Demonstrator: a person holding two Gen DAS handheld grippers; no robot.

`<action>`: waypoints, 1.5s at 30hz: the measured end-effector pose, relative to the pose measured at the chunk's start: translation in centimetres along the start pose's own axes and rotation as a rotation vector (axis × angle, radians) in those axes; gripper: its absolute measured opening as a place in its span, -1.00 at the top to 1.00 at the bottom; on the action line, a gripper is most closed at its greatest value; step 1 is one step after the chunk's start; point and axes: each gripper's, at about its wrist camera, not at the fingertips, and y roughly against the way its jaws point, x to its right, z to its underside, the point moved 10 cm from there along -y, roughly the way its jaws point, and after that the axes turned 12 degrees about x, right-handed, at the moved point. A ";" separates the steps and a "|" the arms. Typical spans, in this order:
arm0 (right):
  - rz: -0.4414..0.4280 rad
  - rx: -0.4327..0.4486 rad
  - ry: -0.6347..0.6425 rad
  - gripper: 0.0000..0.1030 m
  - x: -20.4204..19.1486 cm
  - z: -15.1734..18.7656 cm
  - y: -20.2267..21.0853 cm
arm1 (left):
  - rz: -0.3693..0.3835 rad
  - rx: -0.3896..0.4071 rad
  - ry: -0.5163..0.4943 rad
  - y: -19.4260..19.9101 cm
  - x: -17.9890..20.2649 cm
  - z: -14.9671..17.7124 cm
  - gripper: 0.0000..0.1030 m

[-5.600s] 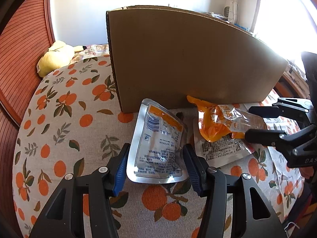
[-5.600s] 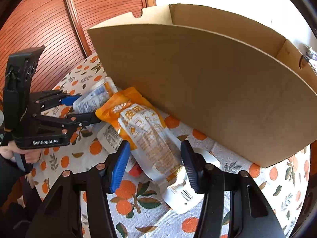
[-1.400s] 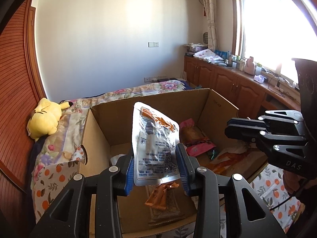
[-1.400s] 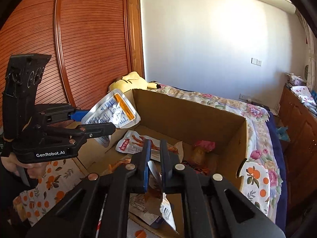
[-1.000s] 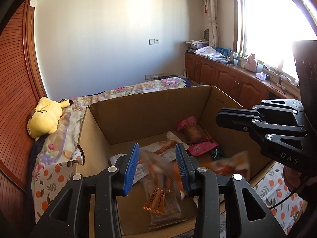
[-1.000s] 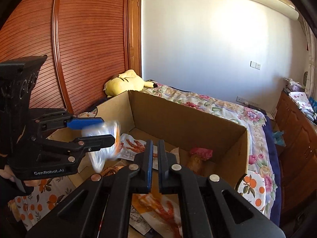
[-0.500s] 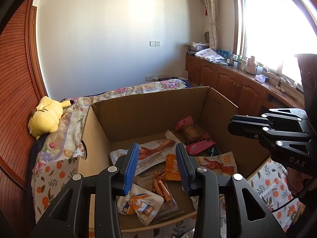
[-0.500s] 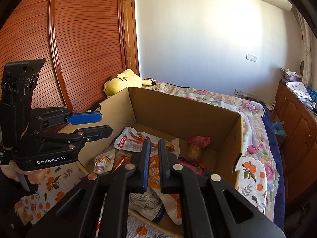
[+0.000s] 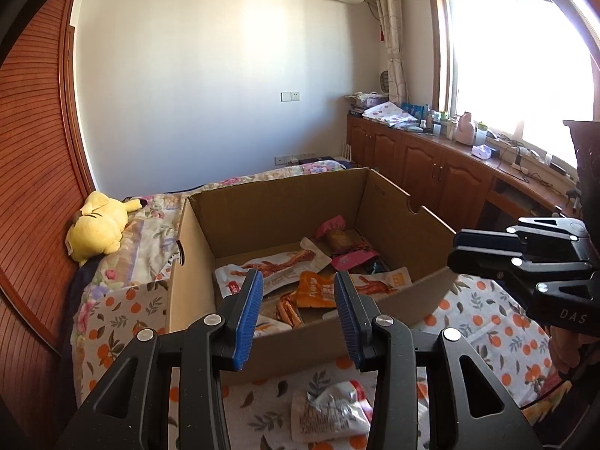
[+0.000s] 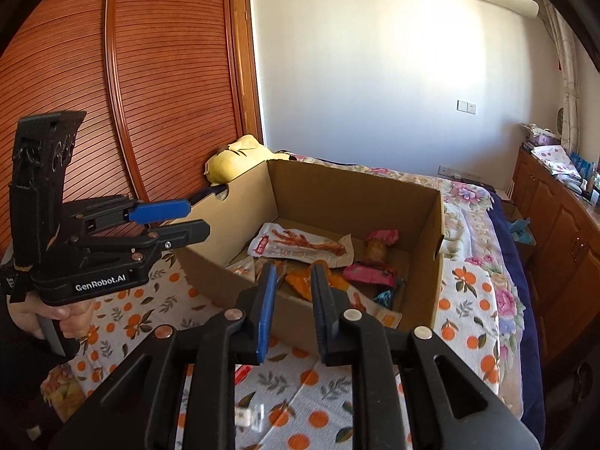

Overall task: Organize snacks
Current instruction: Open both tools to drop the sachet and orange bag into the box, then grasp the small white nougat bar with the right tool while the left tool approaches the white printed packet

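An open cardboard box (image 9: 277, 217) (image 10: 356, 202) stands on the bed with several snack packets inside: a white one with a red picture (image 9: 277, 266) (image 10: 300, 243), an orange one (image 9: 313, 292) and a pink one (image 9: 352, 258) (image 10: 369, 273). My left gripper (image 9: 296, 296) (image 10: 197, 219) hovers before the box's near wall, open, its jaws opening a little, nothing between them. My right gripper (image 10: 293, 273) (image 9: 455, 251) hangs at the box's near right corner, its jaws opening, a narrow gap and nothing in it. A crumpled silver packet (image 9: 330, 412) lies on the bedspread in front of the box.
A yellow plush toy (image 9: 97, 225) (image 10: 232, 157) lies behind the box's left side. The orange-print bedspread (image 9: 487, 322) surrounds the box. A slatted wooden wardrobe (image 10: 150, 75) is at the left, low cabinets (image 9: 431, 165) under the window at the right. A hand (image 10: 63, 318) grips the left handle.
The left gripper's silver packet dropped into the box. Both grippers have drawn back from over the box to its near side. The right jaws have parted from shut.
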 end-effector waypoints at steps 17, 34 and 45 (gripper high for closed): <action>-0.014 -0.093 -0.106 0.28 -3.8 9.4 1.9 | -0.020 -0.055 0.011 4.8 -0.5 6.2 0.12; -0.020 -0.245 -0.024 0.28 -6.1 16.3 -2.1 | -0.020 -0.190 0.065 1.7 -1.3 12.7 0.12; 0.003 -0.277 0.015 -0.10 -6.4 17.1 -2.6 | -0.016 -0.192 0.081 1.7 -1.1 13.3 0.12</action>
